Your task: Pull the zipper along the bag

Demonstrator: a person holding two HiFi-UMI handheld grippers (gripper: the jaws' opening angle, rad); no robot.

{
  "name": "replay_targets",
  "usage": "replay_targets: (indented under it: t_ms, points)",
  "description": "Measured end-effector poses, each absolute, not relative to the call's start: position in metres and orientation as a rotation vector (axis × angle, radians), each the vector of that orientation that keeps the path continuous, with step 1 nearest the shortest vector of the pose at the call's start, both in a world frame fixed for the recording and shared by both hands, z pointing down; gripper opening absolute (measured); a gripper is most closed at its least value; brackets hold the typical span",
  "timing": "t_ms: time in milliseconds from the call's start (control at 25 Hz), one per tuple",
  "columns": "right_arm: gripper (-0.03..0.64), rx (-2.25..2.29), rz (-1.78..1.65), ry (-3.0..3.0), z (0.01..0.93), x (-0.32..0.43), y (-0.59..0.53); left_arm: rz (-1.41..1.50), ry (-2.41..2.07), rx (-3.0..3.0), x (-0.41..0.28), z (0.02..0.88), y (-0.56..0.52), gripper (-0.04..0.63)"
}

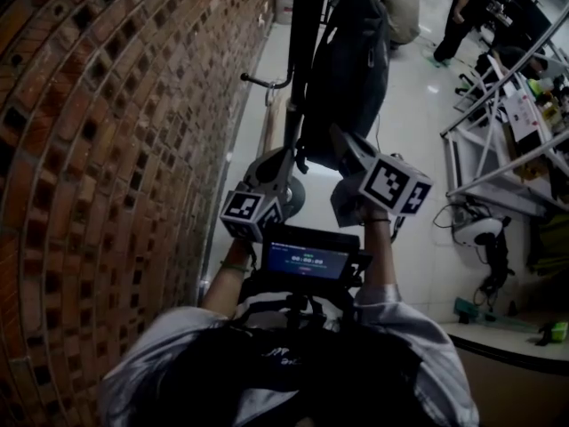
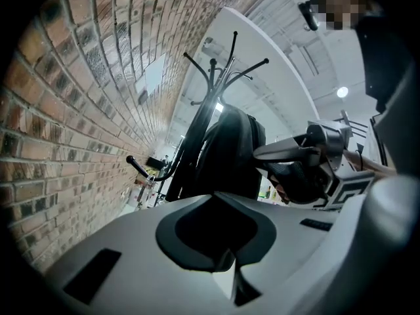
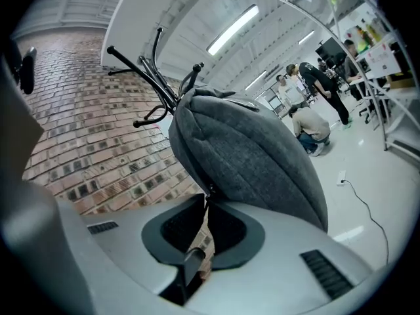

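Bag (image 3: 249,156) is dark grey and padded. It hangs off the coat rack (image 3: 151,64), on the rack's side away from the brick wall (image 1: 107,149).

Right tongs (image 3: 207,202) are up against the bag's lower edge, on the far side of the rack from the wall. The pads are clenched almost together, with only a thin slit between them, and brick shows through that slit. Zipper pull (image 3: 209,190) is a small dark tab where the bag's seam ends, nipped right at the tips of my right tongs. Seam runs up the bag's wall-side edge from there.

Left tongs (image 2: 213,202) are closed on nothing, with the pads meeting at the tips. They sit near the rack's pole, on the wall side, apart from the bag. In the left gripper view the bag is straight ahead, in front of the rack pole, and my right tongs come in beside it.

In the head view both marker cubes are low in front of the rack, with left nearer the wall. Screen (image 1: 307,261), lit, sits just below them at my chest.

People (image 3: 315,90) are well beyond the rack on the pale floor (image 1: 409,105): one is crouched and the others stand.
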State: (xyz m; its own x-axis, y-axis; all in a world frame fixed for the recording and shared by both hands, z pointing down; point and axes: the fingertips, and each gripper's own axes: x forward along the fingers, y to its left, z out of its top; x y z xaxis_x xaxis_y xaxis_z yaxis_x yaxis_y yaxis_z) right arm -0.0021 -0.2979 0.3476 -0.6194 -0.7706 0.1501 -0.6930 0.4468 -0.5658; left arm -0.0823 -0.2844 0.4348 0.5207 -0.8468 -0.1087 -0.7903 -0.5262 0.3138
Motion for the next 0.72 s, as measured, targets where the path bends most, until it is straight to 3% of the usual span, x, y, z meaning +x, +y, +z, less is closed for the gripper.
replay_targets:
  t_ms: [720]
  points:
    - [0.034,-1.302,-0.813,2.540,0.290,-0.006,-0.307,-0.372,-1.347,2.527,-0.076,0.439,-0.285,0.009]
